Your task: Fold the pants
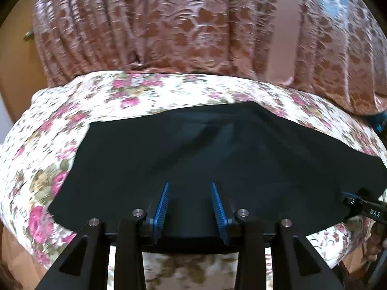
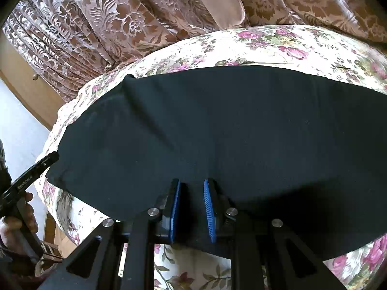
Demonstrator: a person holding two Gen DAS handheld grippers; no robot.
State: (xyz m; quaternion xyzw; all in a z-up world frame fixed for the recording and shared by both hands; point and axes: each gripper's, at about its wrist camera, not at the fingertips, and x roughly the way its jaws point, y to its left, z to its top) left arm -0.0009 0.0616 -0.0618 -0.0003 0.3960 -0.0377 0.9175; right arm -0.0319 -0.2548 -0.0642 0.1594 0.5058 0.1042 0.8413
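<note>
Black pants (image 1: 217, 149) (image 2: 217, 125) lie spread flat on a floral bedspread (image 1: 72, 111) (image 2: 266, 41). My left gripper (image 1: 189, 186) hovers over the pants' near edge. Its blue pads stand well apart and only flat cloth shows between them. In the right wrist view it (image 2: 48, 158) comes in at the pants' left end. My right gripper (image 2: 192, 183) sits on the near edge further right, pads close together, black cloth filling the narrow gap. In the left wrist view its tip (image 1: 348, 197) shows at the pants' right edge.
A brown patterned curtain (image 1: 169, 24) (image 2: 108, 24) hangs behind the bed. Wooden furniture with a knob (image 1: 29, 35) stands at the left. A person's hand (image 2: 21, 220) grips the left gripper's handle. Bedspread shows all around the pants.
</note>
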